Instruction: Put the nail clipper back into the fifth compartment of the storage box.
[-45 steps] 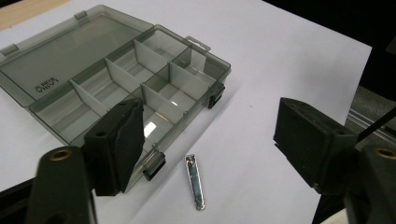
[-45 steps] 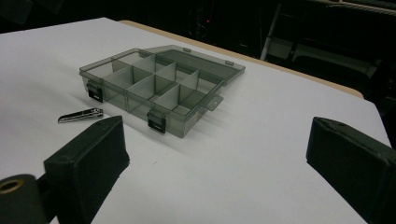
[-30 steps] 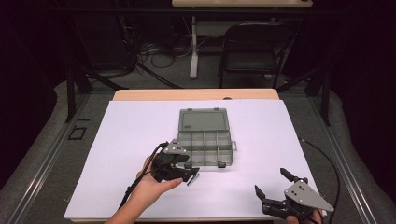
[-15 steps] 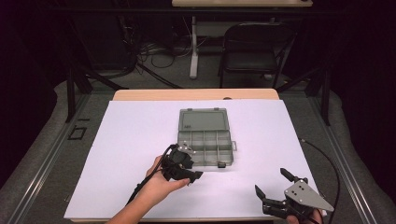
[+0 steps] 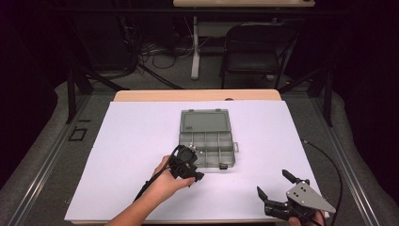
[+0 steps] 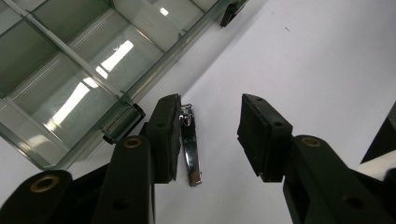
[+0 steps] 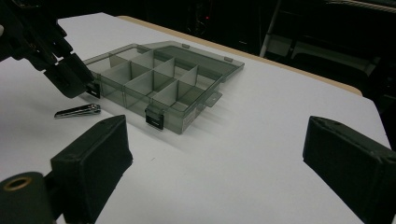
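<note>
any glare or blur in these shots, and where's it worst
Left gripper view: bright window-like glare patches on the clear organizer box floor, and a highlight on the chrome nail clipper; the close jaws look soft. Right gripper view: its own jaws are blurred at the bottom, while the box is sharp. High view: white table cover evenly lit, surroundings very dark.
</note>
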### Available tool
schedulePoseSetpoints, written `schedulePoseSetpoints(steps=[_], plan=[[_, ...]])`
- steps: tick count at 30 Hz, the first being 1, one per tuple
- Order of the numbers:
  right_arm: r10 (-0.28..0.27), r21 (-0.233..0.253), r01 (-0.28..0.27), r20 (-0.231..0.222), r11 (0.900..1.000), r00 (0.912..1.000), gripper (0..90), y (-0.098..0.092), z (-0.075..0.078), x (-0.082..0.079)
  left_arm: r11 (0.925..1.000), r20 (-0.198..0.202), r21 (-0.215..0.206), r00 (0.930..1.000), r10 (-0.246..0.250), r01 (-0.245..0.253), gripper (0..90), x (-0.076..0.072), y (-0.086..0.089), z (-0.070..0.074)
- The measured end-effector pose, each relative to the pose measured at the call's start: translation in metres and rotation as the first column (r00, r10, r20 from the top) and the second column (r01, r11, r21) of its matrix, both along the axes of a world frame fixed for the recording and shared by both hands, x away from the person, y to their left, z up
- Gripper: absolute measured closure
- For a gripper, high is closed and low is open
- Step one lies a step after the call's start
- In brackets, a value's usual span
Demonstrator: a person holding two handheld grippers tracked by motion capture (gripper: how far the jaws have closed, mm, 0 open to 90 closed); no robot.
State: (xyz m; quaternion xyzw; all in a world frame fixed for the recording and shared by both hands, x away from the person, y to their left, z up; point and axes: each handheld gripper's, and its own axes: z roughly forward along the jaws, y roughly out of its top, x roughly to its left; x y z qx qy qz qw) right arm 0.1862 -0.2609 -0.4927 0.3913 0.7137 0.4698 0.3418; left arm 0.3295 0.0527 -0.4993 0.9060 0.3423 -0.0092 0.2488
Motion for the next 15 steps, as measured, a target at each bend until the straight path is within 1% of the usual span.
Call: schedulePoseSetpoints(steps=[1, 4, 6, 9, 15], plan=[[0.002, -0.003, -0.002, 0.0, 1.0, 1.0, 7.0, 0.0, 0.0, 0.0, 1.0, -0.003, 0.008, 1.0, 0.003, -0.003, 60.0, 0.001, -0.001, -0.002], [-0.001, -0.004, 0.001, 0.002, 1.0, 1.0, 7.2, 0.0, 0.0, 0.0, 0.9999, -0.011, 0.014, 0.9999, 0.003, -0.003, 62.0, 0.002, -0.003, -0.004], [0.001, -0.003, -0.001, -0.002, 1.0, 1.0, 7.3, 0.0, 0.0, 0.0, 0.9997, -0.02, 0.025, 0.9998, 0.003, -0.003, 62.5, 0.004, -0.005, -0.007], [0.003, -0.006, -0.003, -0.002, 1.0, 1.0, 7.5, 0.0, -0.001, 0.0, 0.9996, -0.025, 0.028, 0.9997, 0.004, -0.003, 63.2, 0.004, -0.006, -0.01], [0.003, -0.007, -0.004, -0.007, 1.0, 1.0, 9.0, 0.0, -0.001, 0.0, 0.9987, -0.028, 0.05, 0.9995, 0.011, -0.01, 64.6, 0.007, -0.009, -0.016]])
